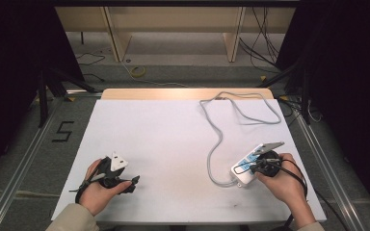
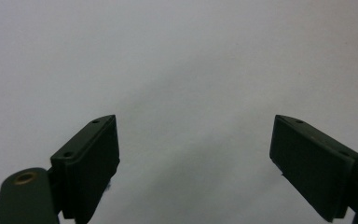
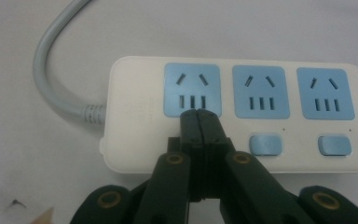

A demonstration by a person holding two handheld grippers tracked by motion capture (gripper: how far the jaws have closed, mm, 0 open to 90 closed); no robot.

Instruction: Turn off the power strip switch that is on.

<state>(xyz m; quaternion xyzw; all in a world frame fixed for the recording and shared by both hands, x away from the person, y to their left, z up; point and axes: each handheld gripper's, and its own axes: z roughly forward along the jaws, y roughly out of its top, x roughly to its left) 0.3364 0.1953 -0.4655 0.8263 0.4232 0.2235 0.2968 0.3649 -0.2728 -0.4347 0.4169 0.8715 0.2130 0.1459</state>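
R gripper (image 3: 199, 122), jaws fully closed (holding nothing), is pressing on power strip (image 3: 235, 114) at center frame, prob. the first switch; next: lifting off.

Left hand (image 1: 99, 185): enters the high view at 7 o'clock, sleeve at the wrist, fingers wrapped round the body of its tool. Left gripper (image 1: 134, 182): lies level, tips pointing toward 3 o'clock; in the left gripper view (image 2: 196, 154) the two black jaws stand wide apart with nothing between them. Right hand (image 1: 282, 183): enters at 5 o'clock, forearm angled toward 11 o'clock, fingers curled over the tool. Right gripper (image 1: 250, 166): points toward 10 o'clock; in the right gripper view (image 3: 199, 122) the jaws are pressed together, pads meeting flush, tips angled downward.
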